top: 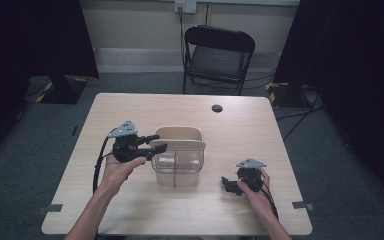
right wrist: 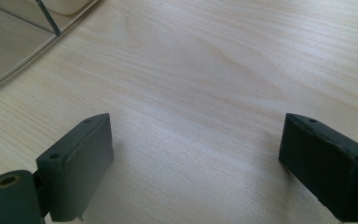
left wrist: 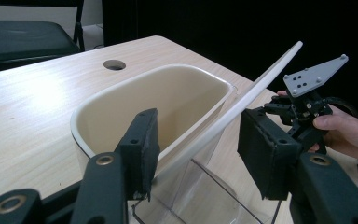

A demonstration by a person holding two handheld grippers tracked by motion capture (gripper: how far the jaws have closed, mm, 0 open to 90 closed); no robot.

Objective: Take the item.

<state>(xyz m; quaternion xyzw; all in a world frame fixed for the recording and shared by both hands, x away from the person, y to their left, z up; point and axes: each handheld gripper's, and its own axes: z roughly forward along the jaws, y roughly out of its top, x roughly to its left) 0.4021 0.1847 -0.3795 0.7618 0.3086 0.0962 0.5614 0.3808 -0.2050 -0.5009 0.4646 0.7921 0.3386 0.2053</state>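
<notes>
High view: mid-table sits a clear bin point(top: 177, 170) with a cream insert, left gripper point(top: 156, 143) at its handle point(top: 180, 145). Left gripper view: jaws spread astride that thin, stiff handle, likely light, best grabbed mid-bar. Right gripper view: right gripper point(right wrist: 193, 163) gapes over bare table point(right wrist: 223, 70)

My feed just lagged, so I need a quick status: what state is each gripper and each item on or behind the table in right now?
Left gripper: open, jaws astride the bin's raised handle.
Right gripper: open, empty, low over the bare table.
Cream handle: swung up, tilted.
Cream inner bin: empty, seated in the clear container.
Clear container: upright on the table.
Folding chair: unfolded, vacant, behind the table.
</notes>
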